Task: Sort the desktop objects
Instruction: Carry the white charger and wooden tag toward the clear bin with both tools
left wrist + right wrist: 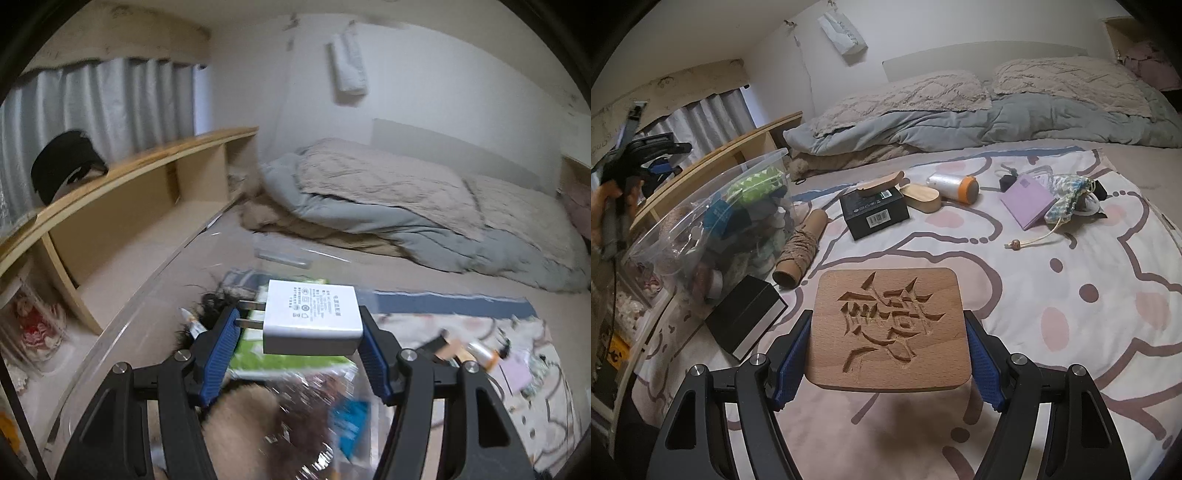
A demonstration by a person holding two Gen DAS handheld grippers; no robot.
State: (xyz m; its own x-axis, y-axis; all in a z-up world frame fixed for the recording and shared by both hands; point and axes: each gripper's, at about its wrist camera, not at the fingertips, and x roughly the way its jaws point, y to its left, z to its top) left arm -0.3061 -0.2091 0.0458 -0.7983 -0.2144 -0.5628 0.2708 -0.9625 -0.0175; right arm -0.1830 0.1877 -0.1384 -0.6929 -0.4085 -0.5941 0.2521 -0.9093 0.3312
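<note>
Now | bedroom, patterned blanket (1052, 258) | left tongs (301, 325) clamp charger (312, 317) | right tongs (886, 347) clamp carved board (888, 328)

Left claw (299, 328) is pointing down at a slant, blue pads (221, 354) pressing both sides of a white charger (310, 317). Right claw (886, 358) is tilting down likewise, pads clamping the edges of a carved wooden plaque (890, 328).

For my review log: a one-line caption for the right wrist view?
Right gripper holds carved wooden coaster above patterned blanket.
</note>
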